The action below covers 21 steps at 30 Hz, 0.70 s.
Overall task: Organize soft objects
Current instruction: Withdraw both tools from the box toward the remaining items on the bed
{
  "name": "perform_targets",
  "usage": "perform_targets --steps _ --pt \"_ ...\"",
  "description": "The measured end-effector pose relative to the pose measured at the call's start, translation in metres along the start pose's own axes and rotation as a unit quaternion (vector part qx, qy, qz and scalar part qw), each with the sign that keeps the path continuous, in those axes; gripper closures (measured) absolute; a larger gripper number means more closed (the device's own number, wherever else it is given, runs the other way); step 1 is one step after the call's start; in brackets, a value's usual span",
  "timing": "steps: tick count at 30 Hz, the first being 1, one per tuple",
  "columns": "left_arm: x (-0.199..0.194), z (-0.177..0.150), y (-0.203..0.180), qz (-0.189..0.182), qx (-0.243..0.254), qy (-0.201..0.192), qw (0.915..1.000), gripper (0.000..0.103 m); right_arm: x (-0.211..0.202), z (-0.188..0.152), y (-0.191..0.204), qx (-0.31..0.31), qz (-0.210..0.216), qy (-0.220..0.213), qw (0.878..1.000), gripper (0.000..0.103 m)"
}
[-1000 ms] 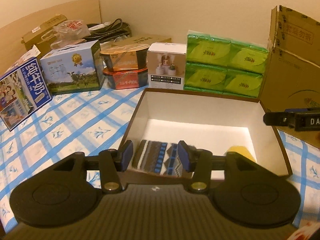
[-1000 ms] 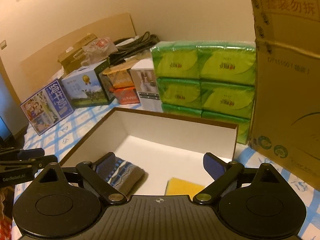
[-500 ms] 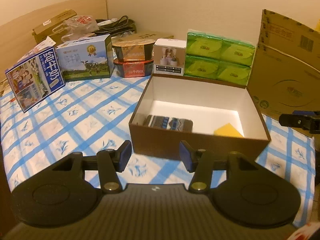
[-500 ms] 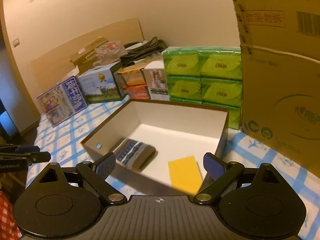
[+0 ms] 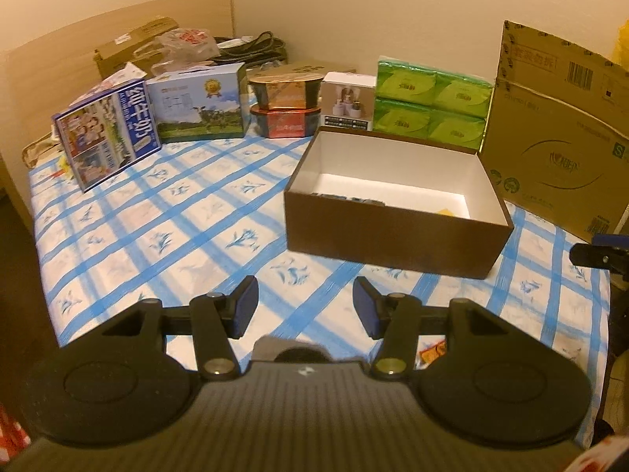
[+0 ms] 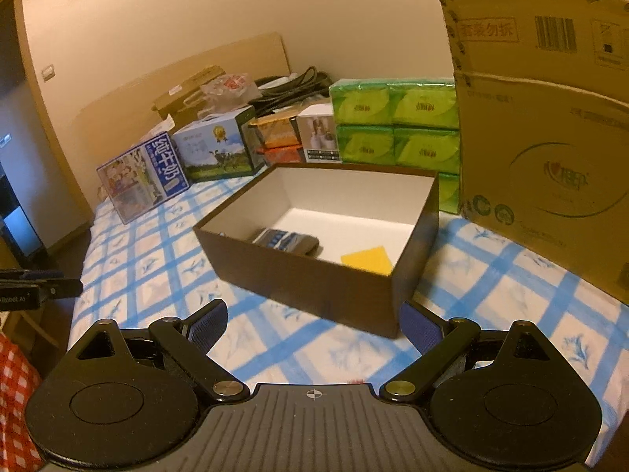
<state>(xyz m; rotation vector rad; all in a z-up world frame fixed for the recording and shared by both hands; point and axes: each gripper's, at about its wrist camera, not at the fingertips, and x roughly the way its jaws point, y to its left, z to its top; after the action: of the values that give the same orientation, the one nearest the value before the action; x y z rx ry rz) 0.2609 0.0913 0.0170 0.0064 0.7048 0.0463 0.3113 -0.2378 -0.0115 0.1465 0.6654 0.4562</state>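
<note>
Brown box (image 6: 314, 275) on blue-checked cloth (image 5: 177, 212), holding striped fabric roll (image 6: 287, 240) & yellow sponge (image 6: 367, 260). Left gripper (image 5: 306, 310) & right gripper (image 6: 313, 330) both released, nothing btwn pads, short of box. Probably done; pull clear w/o nudging box.

Dim warm yellow light, soft slight blur; fisheye bending, dark vignetted corners

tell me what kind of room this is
Probably a bedroom at home: a wooden headboard against the wall, a blue-checked sheet like bedding, with household goods such as tissue packs stacked on it.
</note>
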Motion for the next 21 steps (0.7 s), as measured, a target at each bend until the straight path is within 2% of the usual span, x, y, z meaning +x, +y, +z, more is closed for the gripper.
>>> perform_targets --steps 10,21 --pt "-0.035 -0.032 0.008 0.001 -0.008 0.003 1.0 0.051 -0.028 -0.029 0.015 0.009 0.008 0.011 1.0 0.009" --pt "-0.049 -0.065 0.008 -0.005 -0.019 0.02 0.9996 0.051 -0.04 -0.056 0.028 0.003 -0.001 0.035 0.999 0.009"
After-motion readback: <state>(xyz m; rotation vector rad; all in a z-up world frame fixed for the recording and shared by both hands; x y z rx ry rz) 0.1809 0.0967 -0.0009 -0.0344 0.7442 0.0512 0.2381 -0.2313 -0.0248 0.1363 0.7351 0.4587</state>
